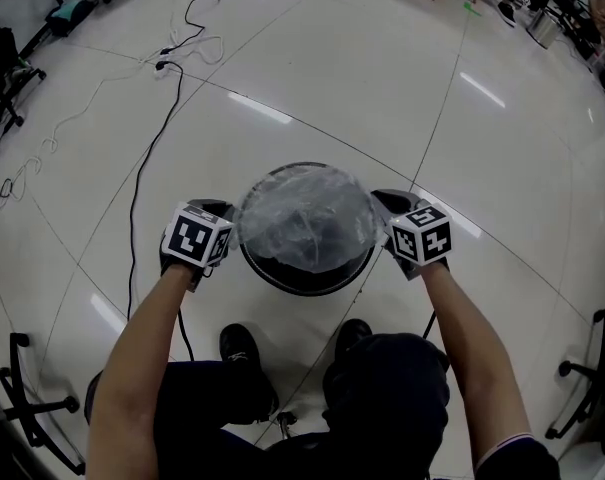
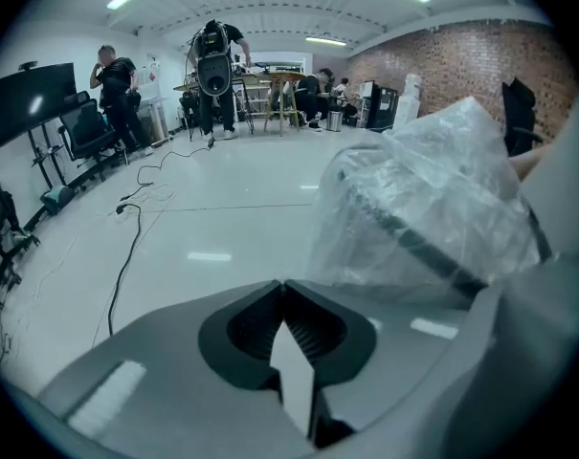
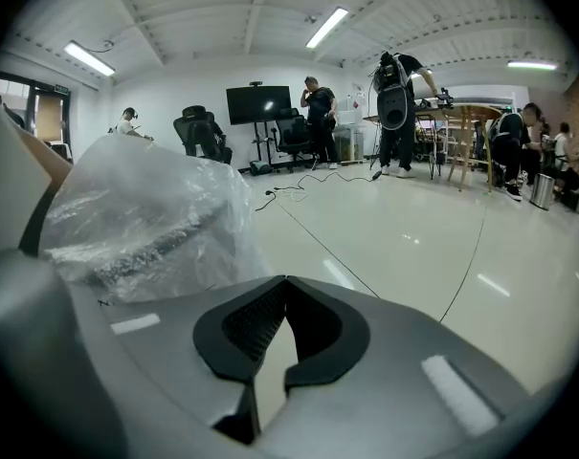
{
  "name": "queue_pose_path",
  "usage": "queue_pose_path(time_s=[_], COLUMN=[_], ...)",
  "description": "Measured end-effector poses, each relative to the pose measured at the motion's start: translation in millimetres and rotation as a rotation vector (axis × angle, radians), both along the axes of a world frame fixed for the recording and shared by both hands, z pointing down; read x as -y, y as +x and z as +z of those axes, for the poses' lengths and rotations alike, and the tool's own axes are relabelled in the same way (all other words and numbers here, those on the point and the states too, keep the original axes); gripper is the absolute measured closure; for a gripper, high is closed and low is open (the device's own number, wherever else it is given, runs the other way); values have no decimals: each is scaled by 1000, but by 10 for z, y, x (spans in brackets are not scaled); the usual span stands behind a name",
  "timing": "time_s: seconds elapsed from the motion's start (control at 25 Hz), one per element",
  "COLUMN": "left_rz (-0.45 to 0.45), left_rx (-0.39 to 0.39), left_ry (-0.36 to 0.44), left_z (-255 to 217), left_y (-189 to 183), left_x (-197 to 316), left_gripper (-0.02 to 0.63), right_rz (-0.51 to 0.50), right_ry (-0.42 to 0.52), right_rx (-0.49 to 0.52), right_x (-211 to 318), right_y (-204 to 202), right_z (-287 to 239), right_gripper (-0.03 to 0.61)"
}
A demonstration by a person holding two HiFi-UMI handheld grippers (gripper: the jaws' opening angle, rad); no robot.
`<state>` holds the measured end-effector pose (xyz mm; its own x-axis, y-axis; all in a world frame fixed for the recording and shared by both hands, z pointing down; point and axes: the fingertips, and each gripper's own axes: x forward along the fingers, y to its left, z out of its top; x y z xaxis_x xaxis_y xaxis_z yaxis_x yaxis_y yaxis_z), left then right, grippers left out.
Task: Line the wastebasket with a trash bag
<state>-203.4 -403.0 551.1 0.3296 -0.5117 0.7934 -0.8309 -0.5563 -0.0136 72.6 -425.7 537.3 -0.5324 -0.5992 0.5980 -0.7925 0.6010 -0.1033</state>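
Basket: the round black wastebasket [image 1: 304, 273] stands upright on the glossy white tiled floor [image 1: 402, 98], just ahead of the person's shoes.
Bag: the clear, crinkled plastic trash bag [image 1: 304, 216] lies across the basket's mouth. Its film drapes over the rim and down the outer wall on both sides.
Left tongs: the left gripper [image 2: 282, 285] has its jaws together, tip against tip, with nothing between them. It sits just beside the basket's left flank, and the film is near it but not pinched.
Right tongs: the right gripper [image 3: 285, 280] is likewise closed and empty, just beside the right flank, with the bag off to its side.
Step in hand: probably seating the bag's hem lower around the rim. The lining looks largely in place, but the film appears to span the mouth rather than hang deep inside.
Doing it well: open each pair of jaws, take only the hem, and draw both sides down evenly so the collar is level all round. Then press the middle down into the basket.
Risk: thin film tears or slides off the rim if one side is pulled harder than the other, and a light basket may tip.
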Motion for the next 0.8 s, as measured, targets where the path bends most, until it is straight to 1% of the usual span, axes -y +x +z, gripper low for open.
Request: queue_pose_path(time_s=[0.12,0.24,0.36,0.48,0.56,0.68,0.8], left_rz=[20,28,12,-16,-30,-39,-33], left_rx=[-24,-12,-6,-14,-30,-44,-57], left_ry=[27,60,92,110,121,164,198], left_z=[-94,-211,-366,-518,-630,-839,-1026], left_y=[39,41,-10,-80,-104,-103,-51], left_x=[-28,-47,-67,-108,-141,-171,-206], left_gripper=[595,581,552,530,522,522,522], right_rz=[29,49,59,77,91,106,87], right_ry=[39,71,83,86,90,124,158], right_rx=[8,10,9,14,20,40,79], right_x=[27,43,28,14,-6,-22,-20], right_y=[48,78,99,164,212,265,198], right_z=[-95,-214,-349,-512,-639,-893,-1155], right_gripper=[572,538,502,486,482,482,482])
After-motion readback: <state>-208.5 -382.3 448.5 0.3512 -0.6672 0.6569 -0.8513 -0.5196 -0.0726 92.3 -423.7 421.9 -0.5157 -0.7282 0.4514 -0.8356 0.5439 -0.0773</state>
